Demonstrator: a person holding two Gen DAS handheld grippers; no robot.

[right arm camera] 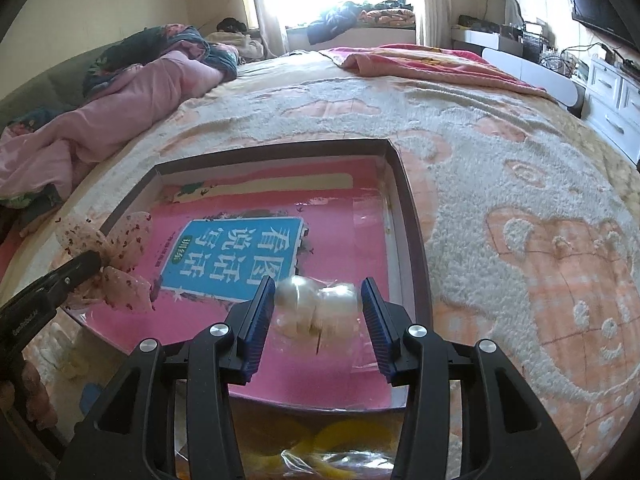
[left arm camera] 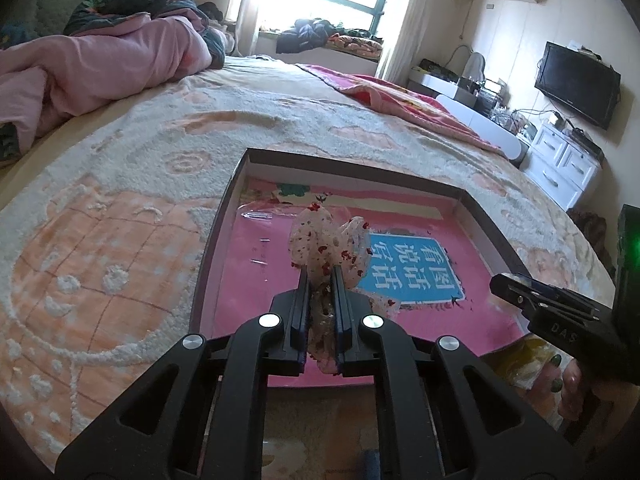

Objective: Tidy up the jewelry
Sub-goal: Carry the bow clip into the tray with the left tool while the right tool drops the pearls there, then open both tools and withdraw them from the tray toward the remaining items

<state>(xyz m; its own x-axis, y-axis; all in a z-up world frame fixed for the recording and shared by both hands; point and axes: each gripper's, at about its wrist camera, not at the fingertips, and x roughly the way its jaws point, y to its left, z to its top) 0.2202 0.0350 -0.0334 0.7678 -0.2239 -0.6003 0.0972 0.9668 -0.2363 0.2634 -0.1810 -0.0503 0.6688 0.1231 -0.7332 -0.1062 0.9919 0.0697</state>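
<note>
A shallow dark-rimmed box [left arm camera: 224,216] lies on the bed, its floor pink with a blue label [left arm camera: 412,268]. My left gripper [left arm camera: 320,274] is shut on a sheer bow with red flecks [left arm camera: 320,236], held over the left part of the box. The same bow [right arm camera: 120,256] shows at the left of the right wrist view, beside the left gripper's finger [right arm camera: 76,268]. My right gripper [right arm camera: 316,288] hangs above the near right part of the box [right arm camera: 404,184]. Between its blue pads sits a blurred white piece in clear wrap [right arm camera: 316,304], which both pads seem to touch.
The box rests on a fuzzy cream and peach blanket [right arm camera: 520,200]. A pink quilt [left arm camera: 100,64] is heaped at the far left and a red blanket [left arm camera: 400,96] lies at the far right. A yellow item in a clear bag [right arm camera: 340,440] lies by the box's near edge. White drawers [left arm camera: 560,160] stand past the bed.
</note>
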